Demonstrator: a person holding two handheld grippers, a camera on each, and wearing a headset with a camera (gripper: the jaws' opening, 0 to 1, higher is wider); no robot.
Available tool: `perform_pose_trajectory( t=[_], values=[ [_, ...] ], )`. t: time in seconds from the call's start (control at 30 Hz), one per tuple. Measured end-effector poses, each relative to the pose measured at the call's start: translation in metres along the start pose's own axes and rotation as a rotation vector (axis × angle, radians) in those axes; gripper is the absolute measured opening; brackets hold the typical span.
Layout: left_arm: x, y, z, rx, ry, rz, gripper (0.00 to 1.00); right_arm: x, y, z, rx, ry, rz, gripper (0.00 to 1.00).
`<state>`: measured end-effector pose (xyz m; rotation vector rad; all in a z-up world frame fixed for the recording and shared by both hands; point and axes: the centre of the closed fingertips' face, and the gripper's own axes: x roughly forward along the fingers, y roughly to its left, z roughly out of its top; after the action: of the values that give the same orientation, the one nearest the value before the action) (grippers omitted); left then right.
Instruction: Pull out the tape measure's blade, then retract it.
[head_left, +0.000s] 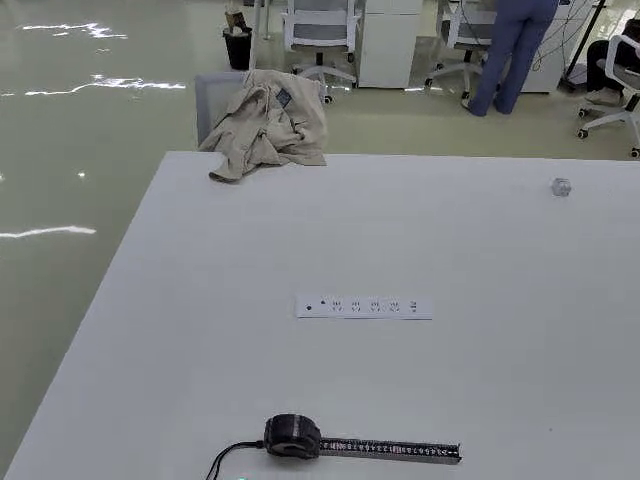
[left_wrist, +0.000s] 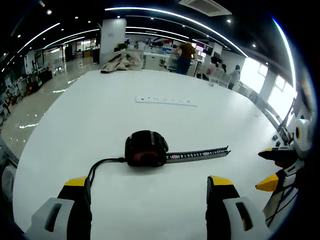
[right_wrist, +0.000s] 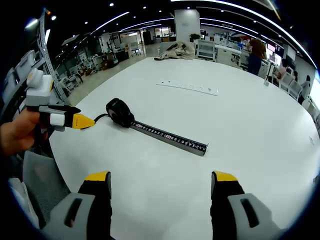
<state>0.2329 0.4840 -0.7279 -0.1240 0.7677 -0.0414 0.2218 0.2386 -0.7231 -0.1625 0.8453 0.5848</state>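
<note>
A black tape measure (head_left: 292, 437) lies near the front edge of the white table (head_left: 200, 300), its blade (head_left: 390, 449) pulled out to the right and flat on the top. A black wrist cord trails from its left side. In the left gripper view the tape measure (left_wrist: 146, 149) sits just ahead of my left gripper (left_wrist: 147, 200), which is open and empty. In the right gripper view the blade (right_wrist: 170, 136) runs slantwise in front of my right gripper (right_wrist: 161, 192), also open and empty. The left gripper (right_wrist: 55, 115) shows there at the left, held by a hand (right_wrist: 20, 132).
A white power strip (head_left: 364, 307) lies mid-table. A beige jacket (head_left: 268, 125) drapes over a chair at the far edge. A small crumpled object (head_left: 560, 187) sits far right. A person (head_left: 510, 50) stands among office chairs beyond.
</note>
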Motion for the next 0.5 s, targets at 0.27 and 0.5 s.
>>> perform_pose_trajectory(
  t=[0.27, 0.5],
  values=[
    [0.010, -0.003, 0.001, -0.004, 0.003, 0.002, 0.93, 0.009, -0.005, -0.002, -0.012, 0.020, 0.007, 0.83],
    [0.018, -0.002, 0.002, 0.006, 0.009, 0.009, 0.91, 0.016, -0.009, -0.003, -0.023, 0.034, 0.010, 0.83]
  ],
)
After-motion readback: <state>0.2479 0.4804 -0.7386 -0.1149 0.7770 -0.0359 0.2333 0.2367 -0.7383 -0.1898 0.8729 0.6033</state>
